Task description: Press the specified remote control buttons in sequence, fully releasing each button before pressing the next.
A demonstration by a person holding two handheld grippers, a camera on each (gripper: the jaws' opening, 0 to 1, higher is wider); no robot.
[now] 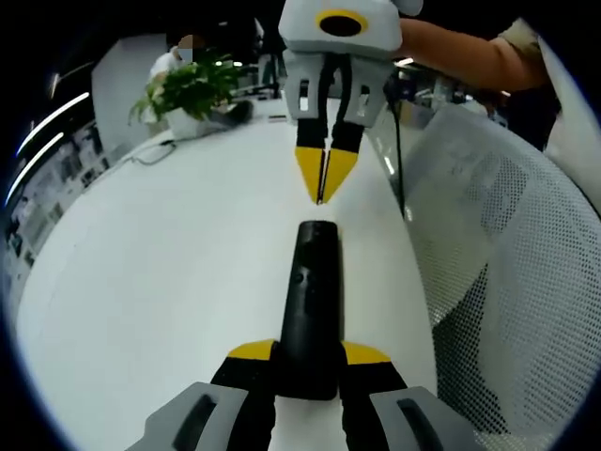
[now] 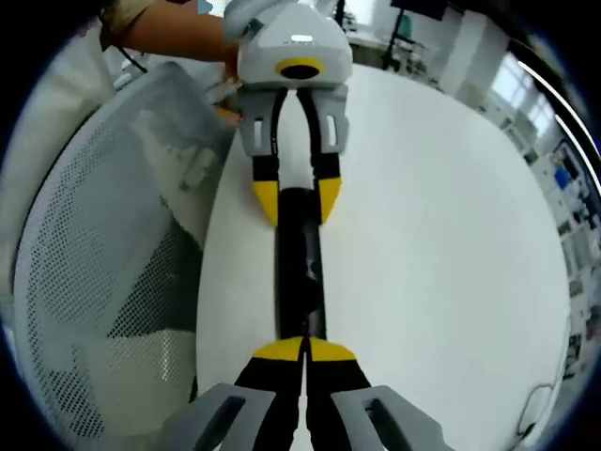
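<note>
A long black remote control (image 1: 310, 301) lies lengthwise over the white table (image 1: 169, 263). My left gripper (image 1: 308, 352) is shut on its near end, one yellow tip on each side. My right gripper (image 1: 321, 193) comes in from the far side with its jaws shut and empty. Its point is just off the remote's far end. In the right gripper view the remote (image 2: 299, 272) runs from my right gripper (image 2: 303, 349) up to the left gripper (image 2: 297, 200), which clamps it. I cannot tell whether the right tips touch the remote.
A white mesh chair (image 1: 507, 244) (image 2: 103, 244) stands close along the table's edge. A potted plant (image 1: 188, 89) sits at the table's far end, with a thin dark cable (image 1: 399, 169) near the chair. A person's arm (image 1: 470, 52) holds the right gripper.
</note>
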